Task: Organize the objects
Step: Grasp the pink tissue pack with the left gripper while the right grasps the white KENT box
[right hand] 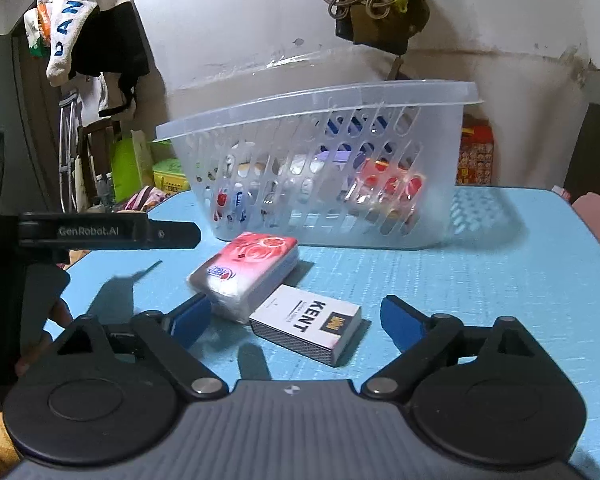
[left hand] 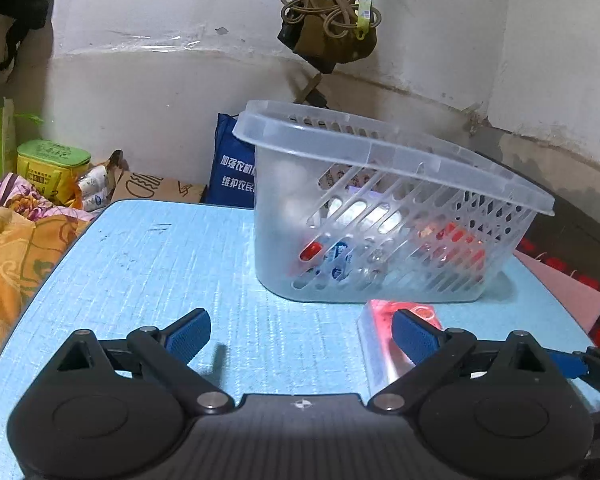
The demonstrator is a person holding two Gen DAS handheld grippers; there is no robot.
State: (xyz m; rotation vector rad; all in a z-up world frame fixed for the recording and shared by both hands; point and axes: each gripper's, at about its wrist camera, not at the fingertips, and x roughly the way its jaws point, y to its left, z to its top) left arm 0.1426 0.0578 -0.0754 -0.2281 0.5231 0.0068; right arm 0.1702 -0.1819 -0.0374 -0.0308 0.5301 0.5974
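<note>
Blue-padded and spread wide, the right gripper (right hand: 296,320) frames the KENT box (right hand: 306,322) near the basket (right hand: 320,104), seemingly mid-pickup and needing to close; the left gripper (left hand: 300,334) gapes empty.

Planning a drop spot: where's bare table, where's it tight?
Bare: table left of the basket, and right of the Kent box toward the far edge. Tight: in front of the basket, tissue pack against the box.

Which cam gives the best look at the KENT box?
Right wrist. The KENT box lies whole on the blue table, label readable, beside the pink tissue pack, between the open fingers of the right tool. The left wrist view does not show it at all.
</note>
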